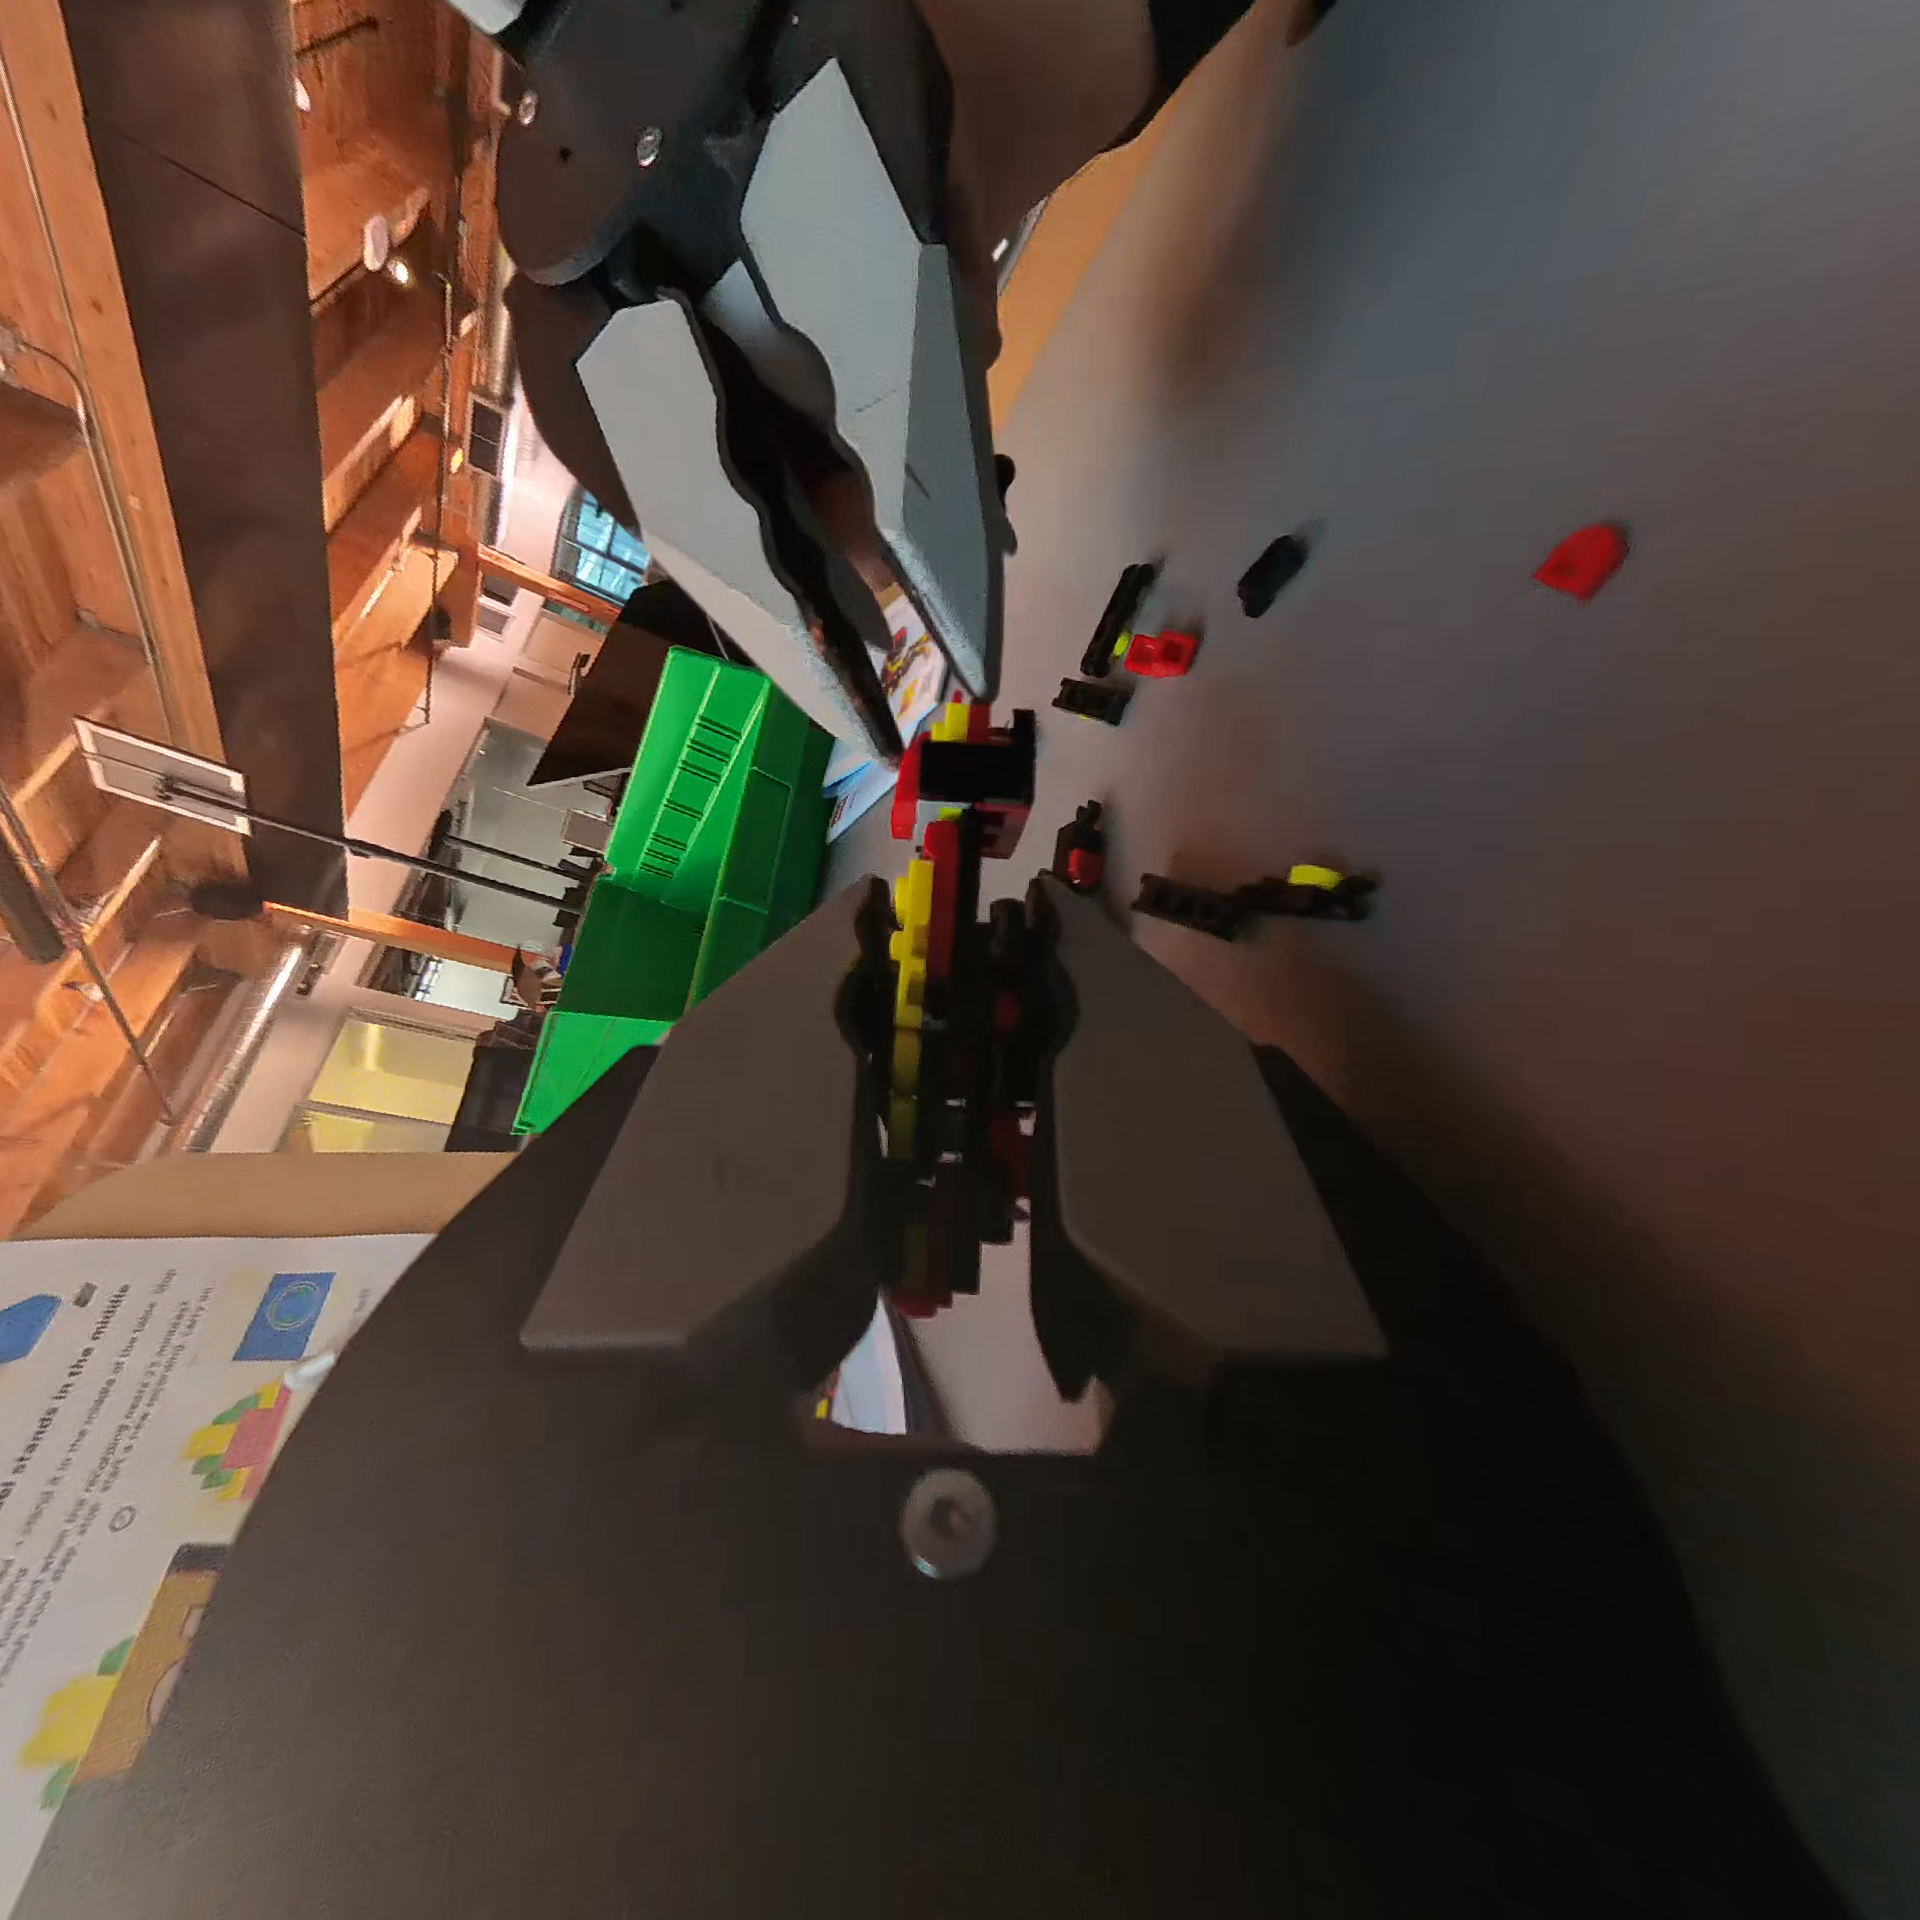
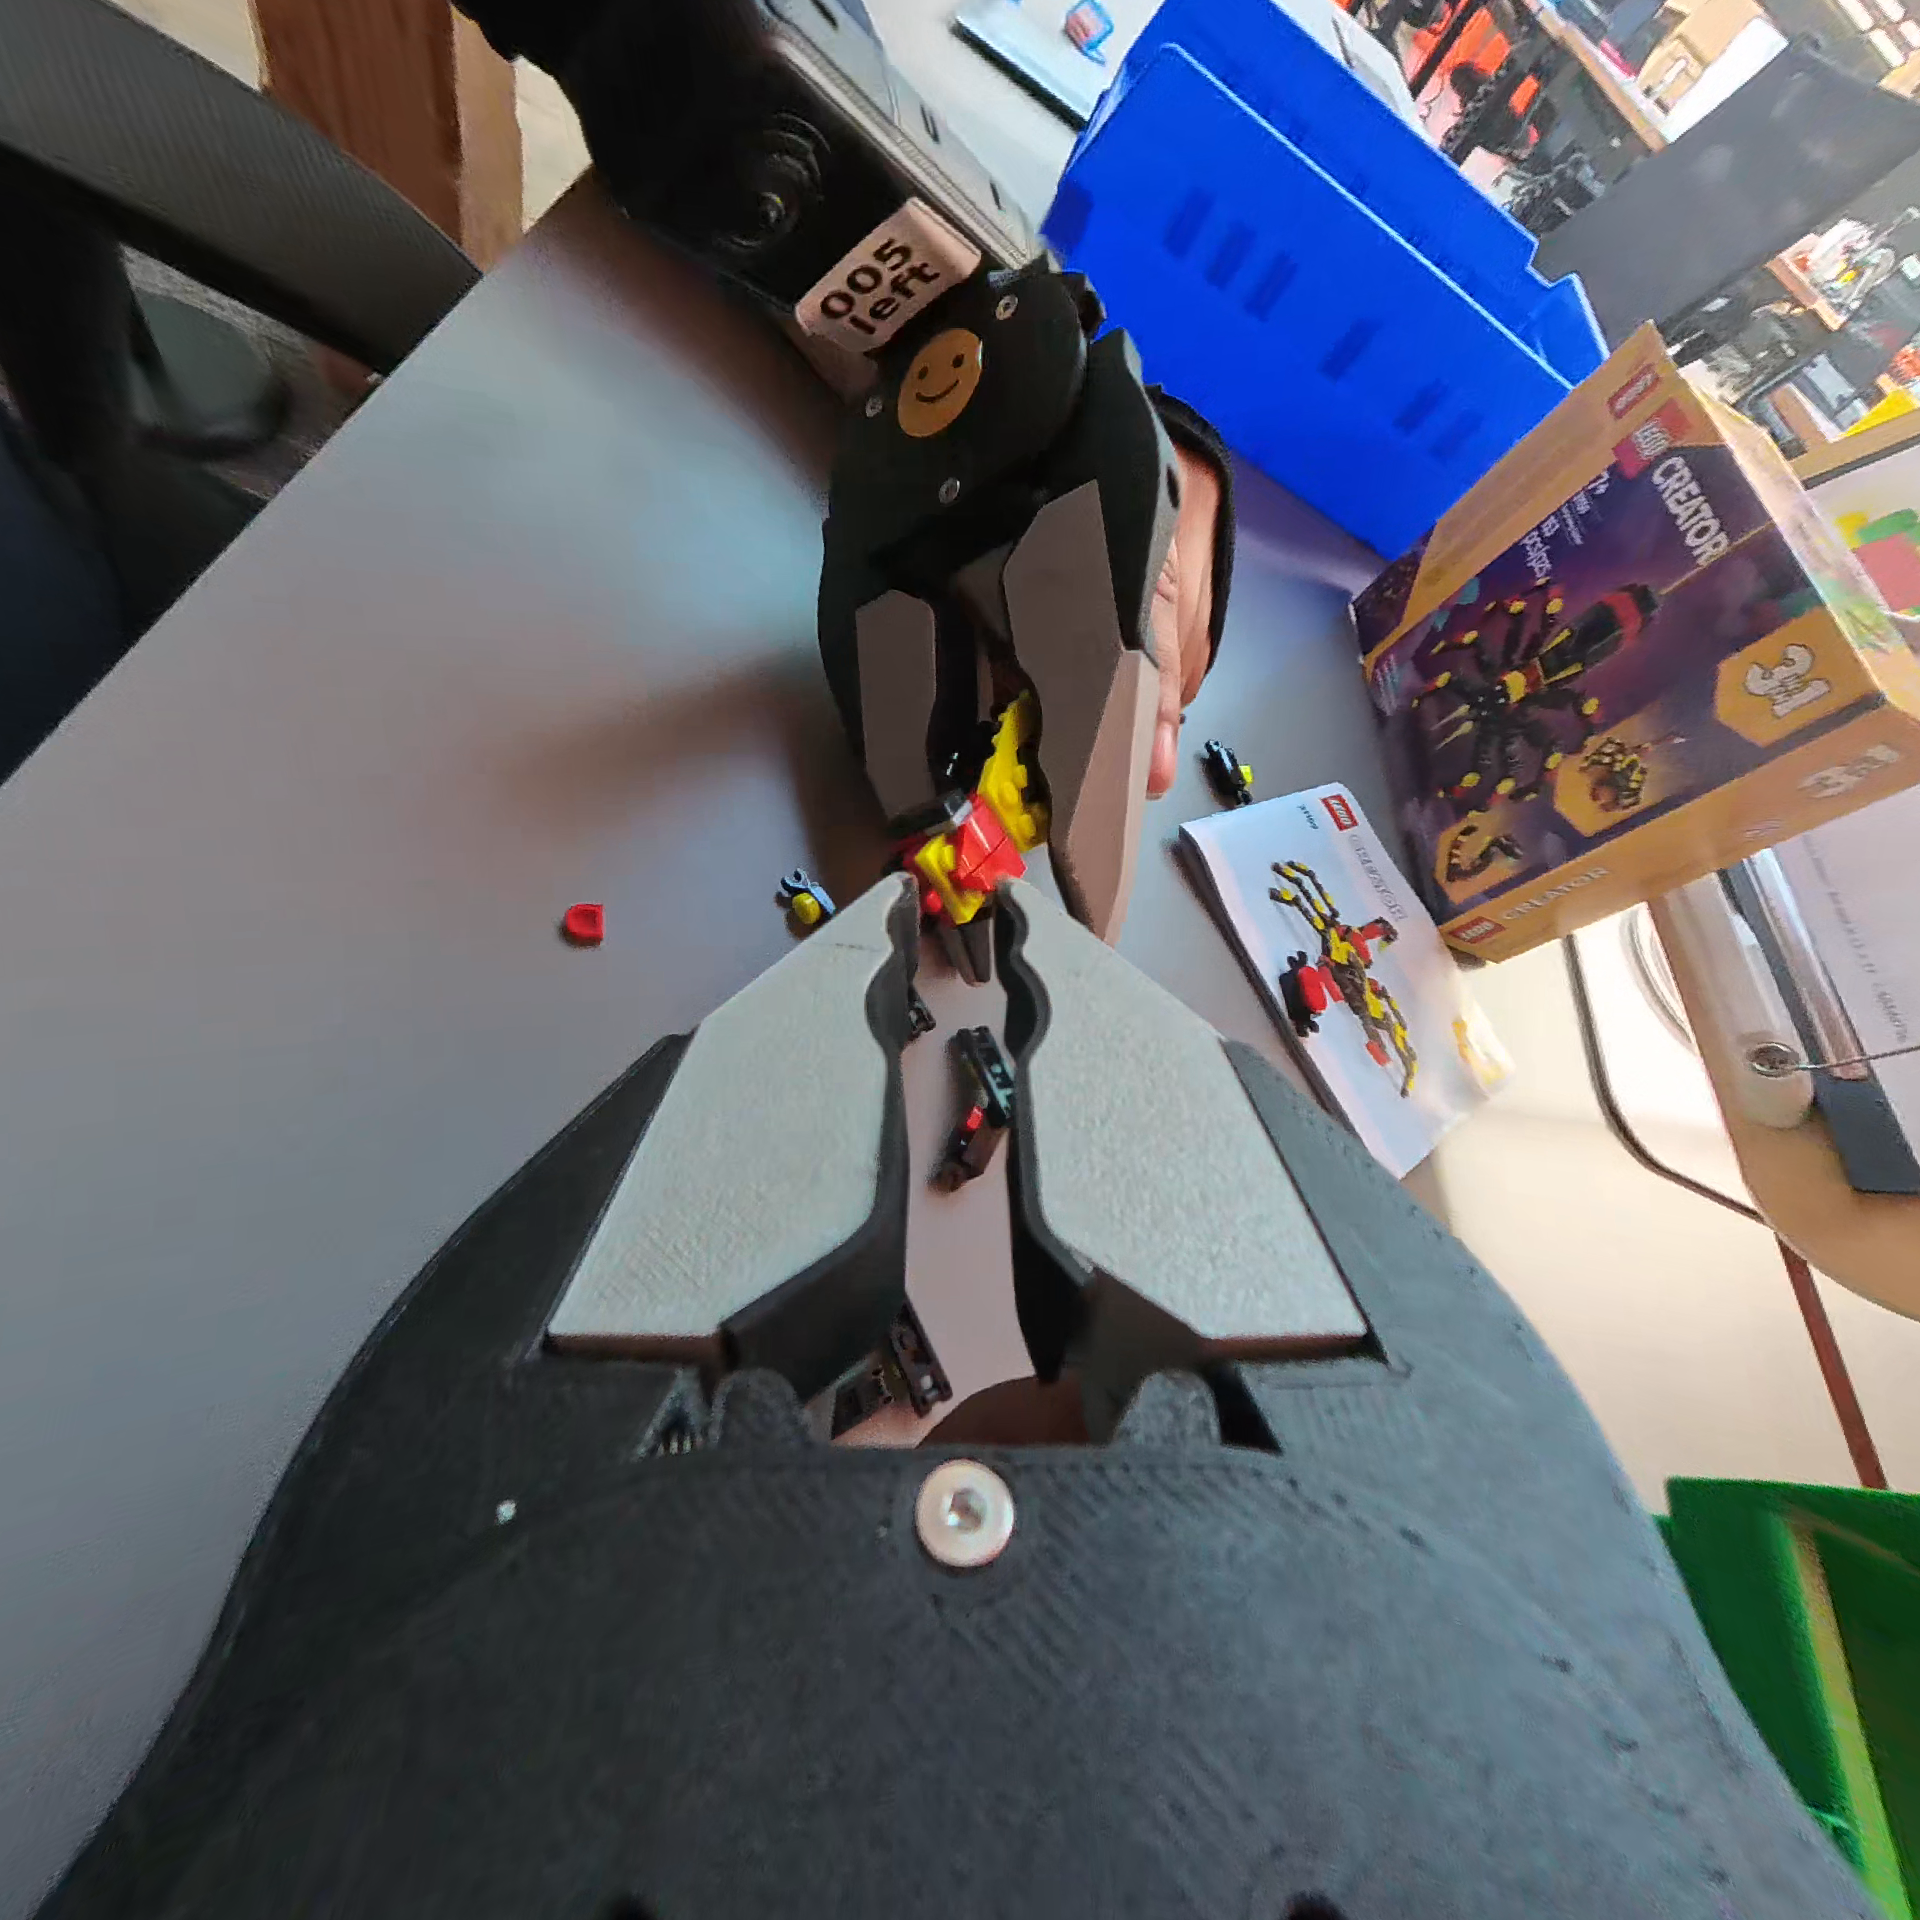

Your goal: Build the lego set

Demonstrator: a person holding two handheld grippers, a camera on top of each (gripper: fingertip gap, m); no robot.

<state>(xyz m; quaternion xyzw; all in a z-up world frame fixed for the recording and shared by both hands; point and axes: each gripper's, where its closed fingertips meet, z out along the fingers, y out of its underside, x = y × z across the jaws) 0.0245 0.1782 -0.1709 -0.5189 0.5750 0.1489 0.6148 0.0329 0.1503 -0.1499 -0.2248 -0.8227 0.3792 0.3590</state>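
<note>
Landmark = brick model [image 2: 977,831], held above table [image 2: 416,623] btwn left gripper [image 2: 997,831] pads. Right gripper [image 2: 956,904] tips at model's near end, on either side. Loose pcs [image 2: 977,1101] on table below/nearer. Booklet [image 2: 1340,966] right of model, box [image 2: 1642,665] beyond booklet. Bin [image 2: 1299,281] behind model.

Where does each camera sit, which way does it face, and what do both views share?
Left wrist view: on the left hand-held gripper, looking along its fingers clamped on a red, yellow and black brick model, toward the green bin.
Right wrist view: on the right hand-held gripper, open, facing the model, booklet and blue bin.
Shared: model, both grippers, grey table.
</note>
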